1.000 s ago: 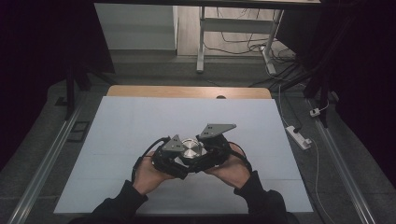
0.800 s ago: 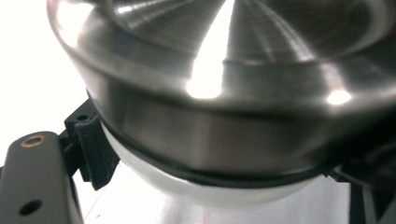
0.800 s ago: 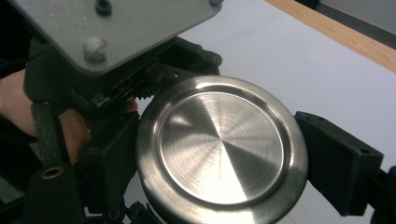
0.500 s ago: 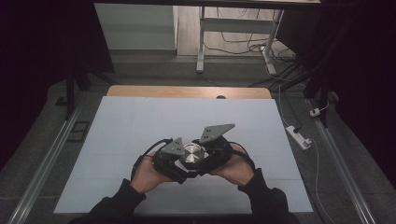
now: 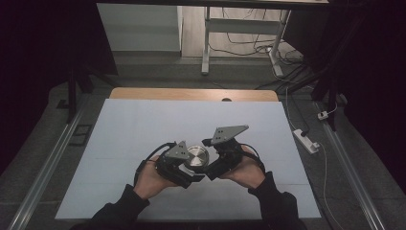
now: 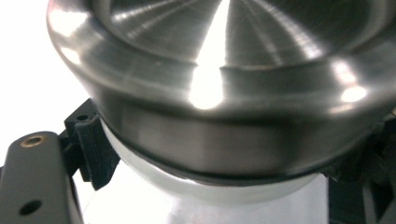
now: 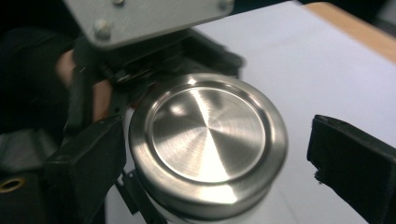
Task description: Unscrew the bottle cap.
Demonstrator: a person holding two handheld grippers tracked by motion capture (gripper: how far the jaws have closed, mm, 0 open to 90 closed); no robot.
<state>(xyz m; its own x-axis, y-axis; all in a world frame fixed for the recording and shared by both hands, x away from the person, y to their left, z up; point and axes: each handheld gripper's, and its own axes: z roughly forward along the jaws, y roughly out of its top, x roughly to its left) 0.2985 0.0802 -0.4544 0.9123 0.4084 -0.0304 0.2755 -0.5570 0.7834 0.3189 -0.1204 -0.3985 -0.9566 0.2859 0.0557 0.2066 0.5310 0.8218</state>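
Observation:
A white jar (image 6: 201,189) with a round brushed-steel lid (image 5: 197,156) is held above the table's front middle. My left gripper (image 5: 190,169) is shut on the jar's white body just under the lid (image 6: 224,70), with one black jaw on each side. My right gripper (image 7: 219,163) reaches in from the right and straddles the lid (image 7: 208,135). Its jaws have just been opening with the lid between them. The right-hand jaw stands clear of the rim, and the left-hand one lies close beside it.
The white table top (image 5: 143,124) has a wooden strip (image 5: 191,94) along its far edge. A white power strip (image 5: 306,140) and cables lie on the floor to the right. Metal rails (image 5: 52,158) run along both sides of the table.
The right gripper has shifted slightly at the lid. The left hand and the jar have stayed where they were.

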